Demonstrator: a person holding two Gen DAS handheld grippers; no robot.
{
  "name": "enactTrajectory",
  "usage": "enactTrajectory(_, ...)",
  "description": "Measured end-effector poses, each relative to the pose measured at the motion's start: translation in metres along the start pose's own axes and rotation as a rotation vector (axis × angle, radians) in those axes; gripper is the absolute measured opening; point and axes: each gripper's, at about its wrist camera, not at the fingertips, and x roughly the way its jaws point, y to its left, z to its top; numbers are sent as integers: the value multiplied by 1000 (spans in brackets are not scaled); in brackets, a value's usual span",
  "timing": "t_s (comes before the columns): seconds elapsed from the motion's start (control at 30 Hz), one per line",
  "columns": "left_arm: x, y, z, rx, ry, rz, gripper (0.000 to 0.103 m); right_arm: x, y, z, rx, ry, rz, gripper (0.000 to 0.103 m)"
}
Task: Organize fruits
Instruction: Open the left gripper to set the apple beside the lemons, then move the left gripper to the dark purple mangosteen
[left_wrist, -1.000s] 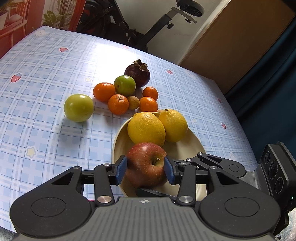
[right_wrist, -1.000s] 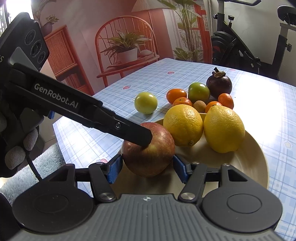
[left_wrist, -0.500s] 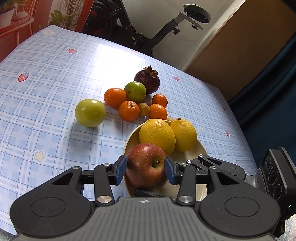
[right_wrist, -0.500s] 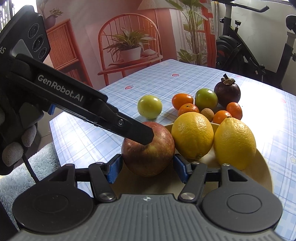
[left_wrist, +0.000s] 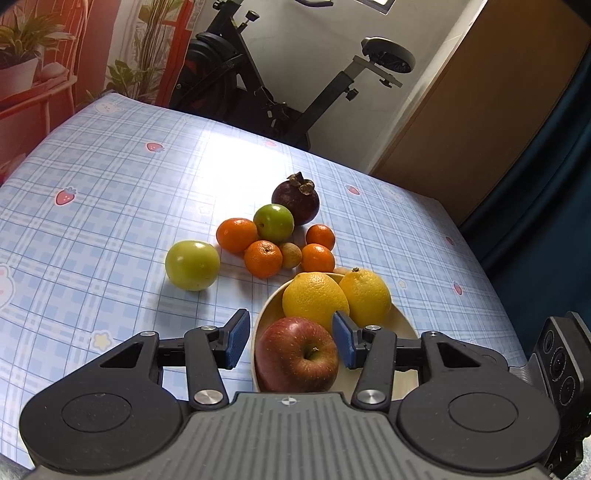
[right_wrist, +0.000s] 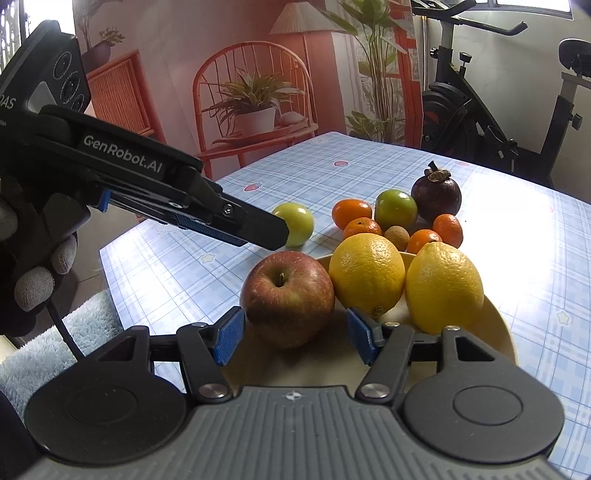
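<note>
Left wrist: left gripper (left_wrist: 290, 338) jaws opening above apple (left_wrist: 296, 355) | right gripper (right_wrist: 295, 338) jaws spread

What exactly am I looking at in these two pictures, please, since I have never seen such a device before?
A person holds two hand-held grippers, each with a fisheye camera looking along its fingers. One picture is from the left gripper, whose jaws are opening above the red apple. The other is from the right gripper, open around that apple without pressing it. The apple, an orange and a lemon sit in a cream bowl. Small fruits lie beyond it on the checked tablecloth. Nothing is held.
</note>
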Motion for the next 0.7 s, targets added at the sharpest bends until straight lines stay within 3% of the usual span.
enactTrajectory(0.3,-16,-12,17,75,-103,82,51,-32,-28,10,96,-99,-57,64)
enactTrajectory(0.7,-7,-20,52,123,-163,185,51,-38,-65,29,86,-119,-163,64)
